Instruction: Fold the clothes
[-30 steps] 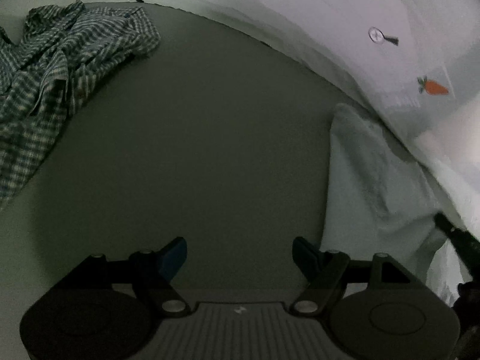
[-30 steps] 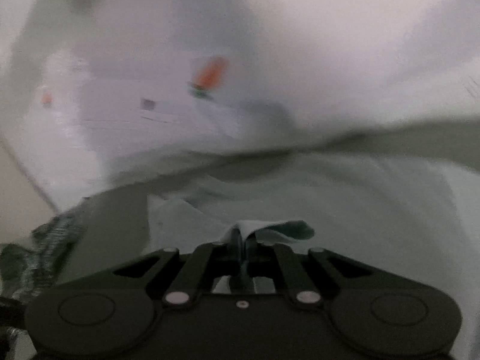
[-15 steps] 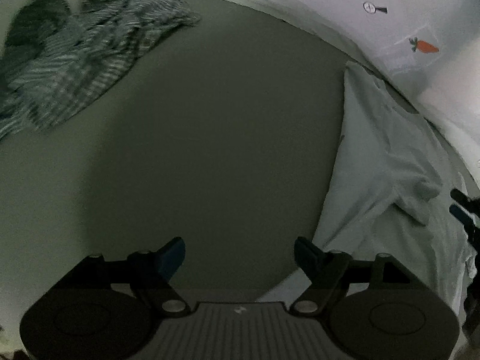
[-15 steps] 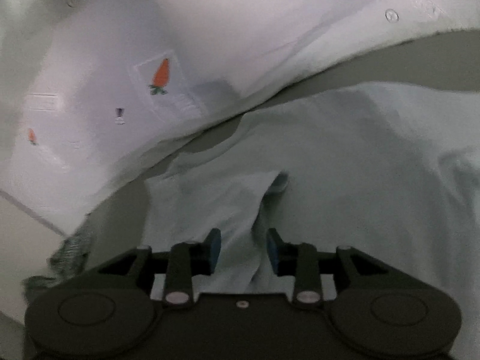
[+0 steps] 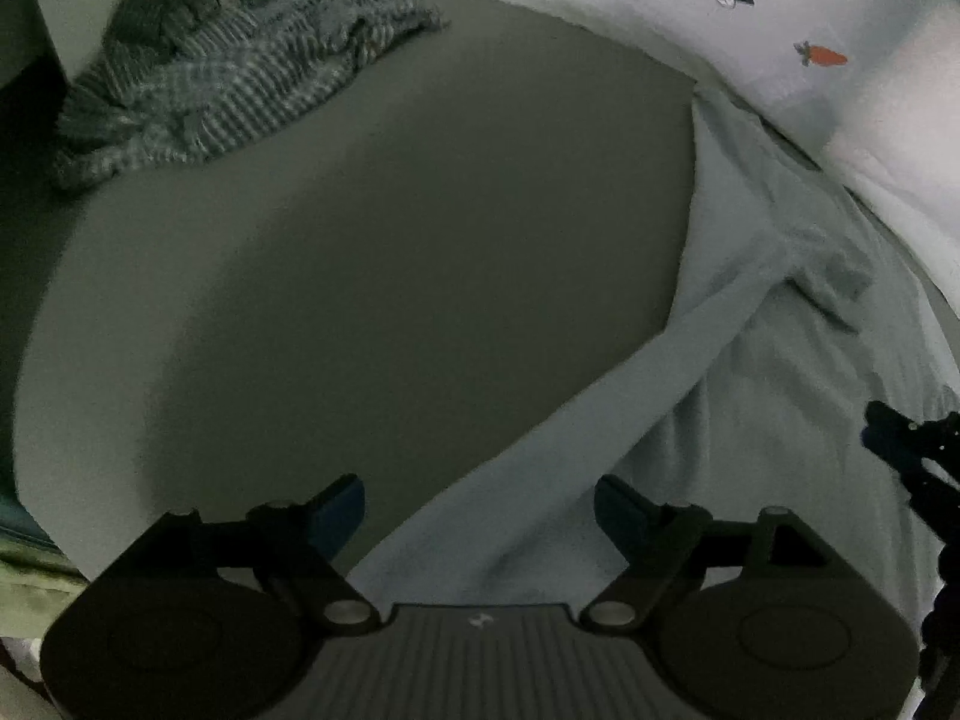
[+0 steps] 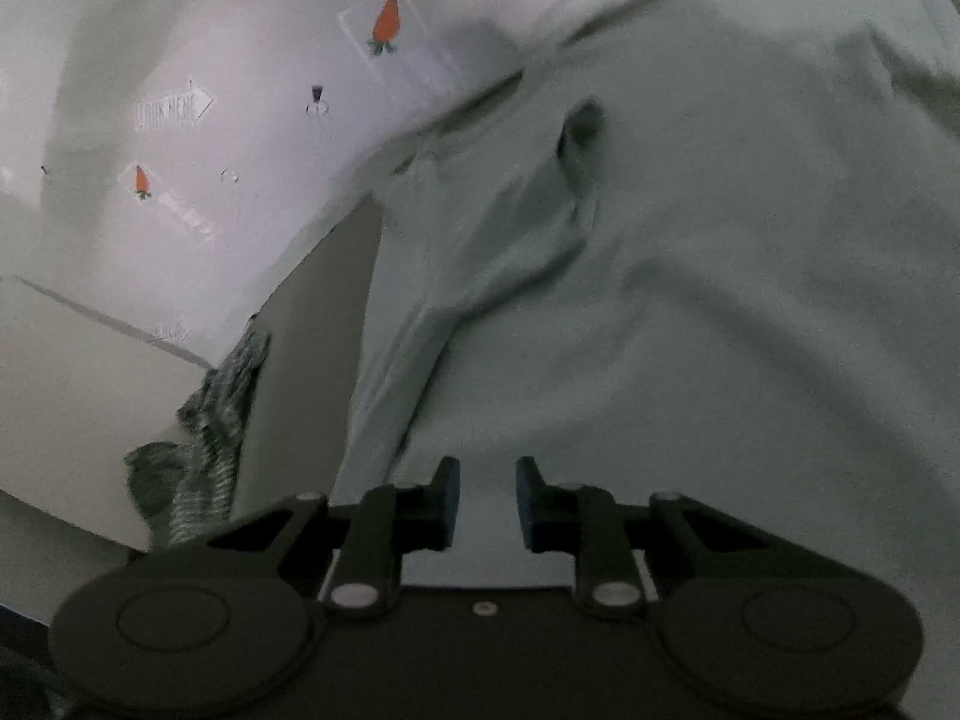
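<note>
Pale-green garment [image 5: 780,360] spread right of frame for folding; left gripper [image 5: 480,516] and right gripper [image 6: 487,501] both gape, empty; checked shirt [image 5: 228,90] heaped upper left.

surface: grey tabletop [image 5: 420,252] | on it: pale green shirt [image 5: 780,360], crumpled checked shirt [image 5: 228,84]

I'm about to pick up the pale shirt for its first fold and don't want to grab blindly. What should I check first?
1. Left gripper open, empty: ok.
2. Right gripper open, empty: ok.
3. Pale shirt lying flat: not ok, a bunched ridge runs up its middle.
4. Shirt's near edge between the left fingers: ok.
5. Checked garment apart from the shirt: ok.
6. Shirt's far side fully on the surface: cannot tell.
</note>
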Available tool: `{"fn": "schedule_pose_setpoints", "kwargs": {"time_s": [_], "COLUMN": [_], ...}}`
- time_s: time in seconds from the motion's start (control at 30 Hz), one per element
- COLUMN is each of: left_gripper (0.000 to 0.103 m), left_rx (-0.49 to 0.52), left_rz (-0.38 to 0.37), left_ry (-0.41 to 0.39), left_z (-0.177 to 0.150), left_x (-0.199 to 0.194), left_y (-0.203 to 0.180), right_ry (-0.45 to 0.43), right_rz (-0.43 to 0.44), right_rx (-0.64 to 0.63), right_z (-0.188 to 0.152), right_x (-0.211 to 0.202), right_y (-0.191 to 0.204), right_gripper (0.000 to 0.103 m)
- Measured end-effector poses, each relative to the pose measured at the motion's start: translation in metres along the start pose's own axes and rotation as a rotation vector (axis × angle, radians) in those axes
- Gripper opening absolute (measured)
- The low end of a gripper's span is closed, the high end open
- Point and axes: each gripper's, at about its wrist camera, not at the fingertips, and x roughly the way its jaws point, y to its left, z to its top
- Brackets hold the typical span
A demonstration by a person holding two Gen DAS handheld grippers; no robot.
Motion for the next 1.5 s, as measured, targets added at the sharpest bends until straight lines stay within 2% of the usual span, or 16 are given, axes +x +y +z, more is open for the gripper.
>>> {"fn": "schedule_pose_setpoints", "kwargs": {"time_s": [0.13, 0.27, 0.47, 0.63, 0.67, 0.7, 0.77, 0.87, 0.97, 1.0, 1.1, 1.13, 1.23, 1.3, 1.43, 1.5], "left_gripper": [0.085, 0.085, 0.085, 0.085, 0.085, 0.085, 0.085, 0.085, 0.085, 0.085, 0.085, 0.085, 0.087, 0.087, 0.088, 0.088], "left_rx": [0.088, 0.167, 0.259, 0.315, 0.323, 0.331, 0.343, 0.352, 0.368, 0.37, 0.375, 0.379, 0.394, 0.407, 0.426, 0.429], "left_rz": [-0.045, -0.1, -0.165, -0.198, -0.201, -0.205, -0.213, -0.227, -0.239, -0.244, -0.258, -0.259, -0.262, -0.264, -0.265, -0.269], "left_ry": [-0.004, 0.035, 0.086, 0.109, 0.114, 0.118, 0.125, 0.134, 0.139, 0.141, 0.153, 0.157, 0.161, 0.163, 0.163, 0.164], "left_z": [0.003, 0.007, 0.017, 0.022, 0.023, 0.024, 0.025, 0.027, 0.028, 0.029, 0.029, 0.029, 0.03, 0.029, 0.026, 0.026], "left_x": [0.003, 0.009, 0.016, 0.017, 0.018, 0.018, 0.02, 0.022, 0.023, 0.023, 0.027, 0.028, 0.03, 0.031, 0.031, 0.032], "left_y": [0.015, 0.042, 0.087, 0.108, 0.111, 0.114, 0.119, 0.122, 0.124, 0.124, 0.124, 0.124, 0.122, 0.121, 0.12, 0.12], "right_ry": [0.03, 0.034, 0.017, 0.003, 0.0, -0.009, -0.03, -0.104, -0.181, -0.198, -0.225, -0.229, -0.261, -0.271, -0.272, -0.265], "right_rz": [0.017, 0.042, -0.026, -0.084, -0.095, -0.104, -0.107, 0.01, 0.053, 0.009, -0.202, -0.223, -0.234, -0.261, -0.319, -0.344], "right_rx": [0.004, 0.044, 0.035, 0.029, 0.027, 0.009, -0.018, 0.088, 0.24, 0.263, 0.279, 0.287, 0.3, 0.265, 0.128, 0.032], "right_z": [-0.036, -0.077, -0.126, -0.166, -0.174, -0.179, -0.182, -0.18, -0.18, -0.181, -0.186, -0.188, -0.194, -0.197, -0.197, -0.201], "right_x": [0.013, 0.026, 0.042, 0.054, 0.057, 0.058, 0.054, 0.03, -0.001, -0.009, -0.026, -0.029, -0.04, -0.043, -0.046, -0.043], "right_y": [0.029, 0.062, 0.099, 0.129, 0.136, 0.141, 0.142, 0.126, 0.094, 0.085, 0.064, 0.061, 0.065, 0.075, 0.106, 0.126], "right_gripper": [0.022, 0.022, 0.024, 0.03, 0.029, 0.016, 0.003, 0.002, 0.002, 0.002, 0.003, 0.003, 0.009, 0.024, 0.028, 0.041]}}
